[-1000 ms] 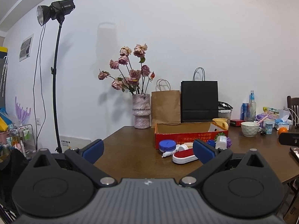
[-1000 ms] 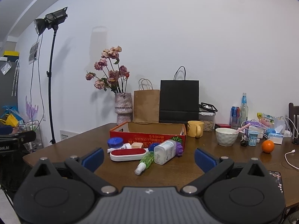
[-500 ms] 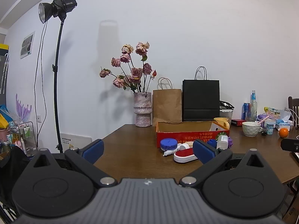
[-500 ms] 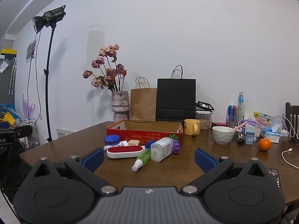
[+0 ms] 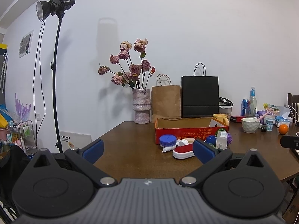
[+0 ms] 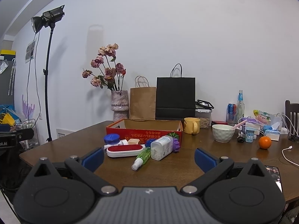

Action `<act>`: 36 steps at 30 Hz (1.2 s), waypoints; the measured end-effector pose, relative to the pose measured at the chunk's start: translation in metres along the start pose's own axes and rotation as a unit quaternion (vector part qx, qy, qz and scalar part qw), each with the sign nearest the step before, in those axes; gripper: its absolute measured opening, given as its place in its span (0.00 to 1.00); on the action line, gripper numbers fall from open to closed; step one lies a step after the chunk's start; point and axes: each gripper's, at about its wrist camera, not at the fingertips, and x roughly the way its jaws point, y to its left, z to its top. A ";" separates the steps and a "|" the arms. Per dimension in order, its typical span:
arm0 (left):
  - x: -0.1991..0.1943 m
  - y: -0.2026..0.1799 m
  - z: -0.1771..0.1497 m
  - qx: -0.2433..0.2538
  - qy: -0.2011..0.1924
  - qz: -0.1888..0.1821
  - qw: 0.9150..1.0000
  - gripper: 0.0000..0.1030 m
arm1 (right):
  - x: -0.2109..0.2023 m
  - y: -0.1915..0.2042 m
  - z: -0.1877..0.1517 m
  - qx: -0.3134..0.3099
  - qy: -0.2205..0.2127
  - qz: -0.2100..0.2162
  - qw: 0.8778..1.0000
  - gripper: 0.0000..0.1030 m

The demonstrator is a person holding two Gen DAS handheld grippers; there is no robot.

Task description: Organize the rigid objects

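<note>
- the task looks barely begun: the red cardboard box (image 6: 143, 130) on the wooden table (image 6: 168, 169) shows no contents above its rim from this low angle, though its floor is hidden, so i cannot tell for sure that it is empty.
- the loose items lie in a cluster on the table just in front of the box: a red and white lint brush (image 6: 125, 150), a green spray bottle (image 6: 142, 155) lying on its side, a clear container with a purple lid (image 6: 164, 147) also on its side, a blue round case (image 6: 111, 139), and a small beige cup (image 6: 133, 141) close against the box front.
- in my judgement all of these are left to be sorted, most likely into the box.
- the left gripper (image 5: 148, 149) has its jaws spread wide, with nothing between the blue pads; it is held short of the cluster and touches nothing.
- the right gripper (image 6: 148, 155) is likewise spread wide and empty, facing the cluster more squarely, apart from every item.
- the yellow mug (image 6: 191, 127), white bowl (image 6: 223, 135) and orange (image 6: 264, 142) sit off to the right, well apart from the cluster.
</note>
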 end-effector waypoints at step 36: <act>0.128 -0.015 -0.020 -0.019 0.055 0.011 0.998 1.00 | 0.123 -0.020 -0.005 0.015 0.033 0.013 0.999 1.00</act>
